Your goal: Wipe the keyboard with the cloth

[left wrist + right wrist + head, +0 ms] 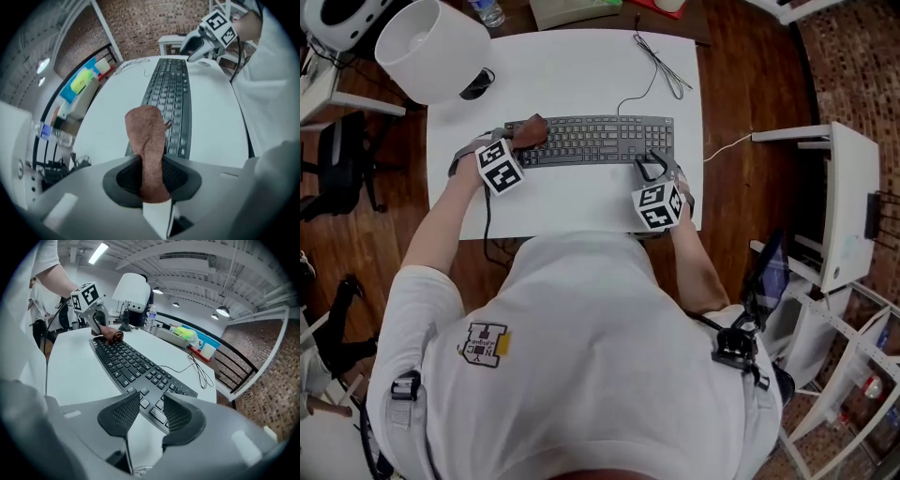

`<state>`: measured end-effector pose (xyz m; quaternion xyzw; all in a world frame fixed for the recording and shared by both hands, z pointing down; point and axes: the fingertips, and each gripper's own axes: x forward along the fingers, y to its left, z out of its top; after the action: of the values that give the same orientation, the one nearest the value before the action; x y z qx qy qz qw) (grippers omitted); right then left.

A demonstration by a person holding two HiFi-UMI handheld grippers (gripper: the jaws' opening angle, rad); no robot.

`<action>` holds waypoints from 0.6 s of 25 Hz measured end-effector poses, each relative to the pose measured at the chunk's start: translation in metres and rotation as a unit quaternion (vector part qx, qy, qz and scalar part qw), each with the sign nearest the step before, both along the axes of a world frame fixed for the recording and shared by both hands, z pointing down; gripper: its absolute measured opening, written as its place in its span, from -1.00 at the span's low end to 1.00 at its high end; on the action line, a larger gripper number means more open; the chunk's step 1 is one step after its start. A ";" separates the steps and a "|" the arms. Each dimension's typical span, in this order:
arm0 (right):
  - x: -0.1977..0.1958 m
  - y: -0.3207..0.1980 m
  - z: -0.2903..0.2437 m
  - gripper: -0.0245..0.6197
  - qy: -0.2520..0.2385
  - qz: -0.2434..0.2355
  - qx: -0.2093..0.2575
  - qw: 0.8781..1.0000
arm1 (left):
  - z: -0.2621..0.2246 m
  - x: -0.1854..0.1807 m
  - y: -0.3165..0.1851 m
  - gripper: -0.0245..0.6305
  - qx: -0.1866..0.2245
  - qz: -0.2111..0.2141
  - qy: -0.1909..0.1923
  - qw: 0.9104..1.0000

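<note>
The left gripper (152, 177) is clamped on the brown cloth (146, 133), whose free end sits on the left end of the keyboard (595, 139) lying across the white table (572, 75). The right gripper (151, 412) is empty, jaws apart, at the keyboard's near right corner. To wipe well, I'd keep the cloth flat on the keys, draw it rightward in overlapping rows, far to near, and steady the right end so the board doesn't slide

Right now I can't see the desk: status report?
Left gripper shut on cloth, at left end of keyboard. Right gripper open, at right end. Nothing blocking.
</note>
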<state>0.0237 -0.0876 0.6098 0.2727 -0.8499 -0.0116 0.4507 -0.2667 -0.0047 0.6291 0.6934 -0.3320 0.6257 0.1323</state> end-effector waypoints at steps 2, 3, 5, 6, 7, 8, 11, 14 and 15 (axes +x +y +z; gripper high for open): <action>0.012 -0.002 0.001 -0.44 0.000 0.012 0.000 1.000 | -0.014 0.052 -0.035 -0.63 0.030 0.043 0.025 0.998; 0.018 -0.002 0.002 -0.44 0.000 0.017 -0.002 1.000 | -0.020 0.084 -0.053 -0.63 0.043 0.065 0.040 0.996; 0.033 0.000 0.004 -0.44 0.001 0.029 -0.006 1.000 | -0.028 0.151 -0.085 -0.63 0.058 0.114 0.071 0.989; 0.041 0.003 0.005 -0.44 0.002 0.038 -0.009 0.999 | -0.029 0.185 -0.098 -0.63 0.062 0.140 0.083 0.985; 0.049 0.005 0.006 -0.44 0.002 0.047 -0.011 0.999 | -0.029 0.218 -0.109 -0.63 0.063 0.166 0.092 0.980; 0.057 0.008 0.006 -0.44 0.002 0.058 -0.013 0.998 | -0.026 0.248 -0.118 -0.63 0.061 0.191 0.097 0.975; 0.077 0.007 0.005 -0.44 -0.002 0.080 -0.015 0.997 | -0.007 0.308 -0.131 -0.63 0.039 0.238 0.084 0.967; 0.088 -0.002 0.003 -0.45 -0.008 0.086 -0.011 0.996 | 0.012 0.318 -0.130 -0.63 0.016 0.240 0.066 0.968; 0.090 -0.005 0.002 -0.45 -0.009 0.085 -0.009 0.996 | 0.013 0.315 -0.129 -0.63 0.013 0.235 0.066 0.970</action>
<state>0.1132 -0.0922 0.6120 0.3402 -0.8277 0.0376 0.4447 0.0481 -0.1334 0.6419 0.7932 -0.1585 0.5880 -0.0060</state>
